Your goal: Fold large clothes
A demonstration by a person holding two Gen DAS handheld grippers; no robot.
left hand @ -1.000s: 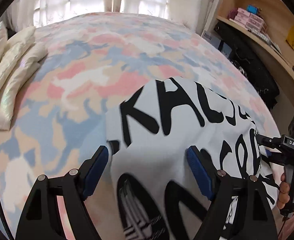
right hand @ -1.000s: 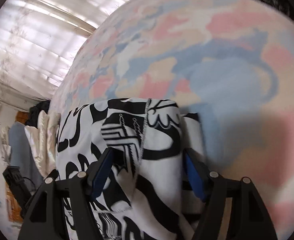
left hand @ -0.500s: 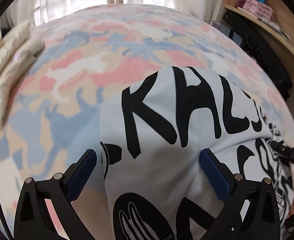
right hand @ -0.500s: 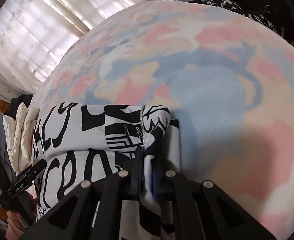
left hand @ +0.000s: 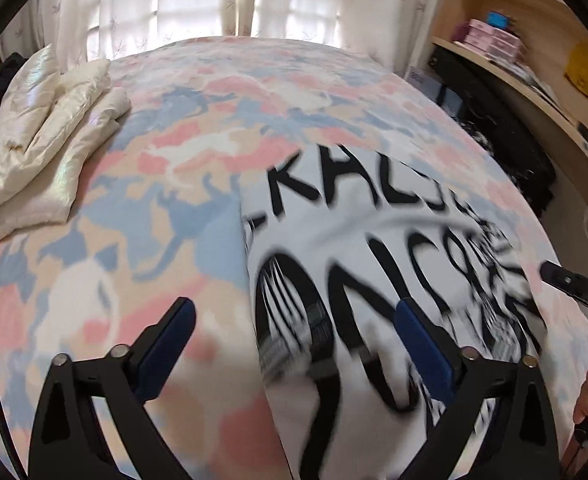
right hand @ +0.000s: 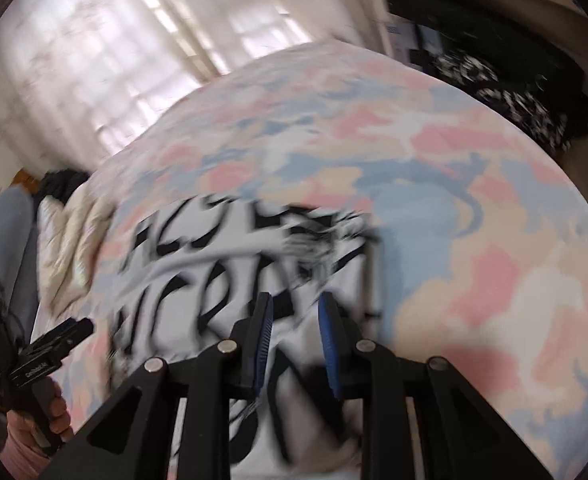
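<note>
Garment (left hand: 373,280), white with black lettering, lies folded on the patterned bedspread (left hand: 174,184). Left wrist view: left gripper (left hand: 294,344) hovers over its left edge, fingers spread wide, holding nothing.

Right wrist view: right gripper (right hand: 294,344) has fingers parted slightly over the cloth; blur hides any pinch. Judged step: between folds. Next move requires fresh grips on an edge.

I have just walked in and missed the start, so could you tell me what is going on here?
A person is folding a white garment with black lettering on a bed with a pastel patterned cover, holding tongs in each hand. The left tongs are wide open over the garment's left edge. The right tongs are slightly parted over its right side; blur hides whether they grip cloth. Cream pillows lie aside.
</note>
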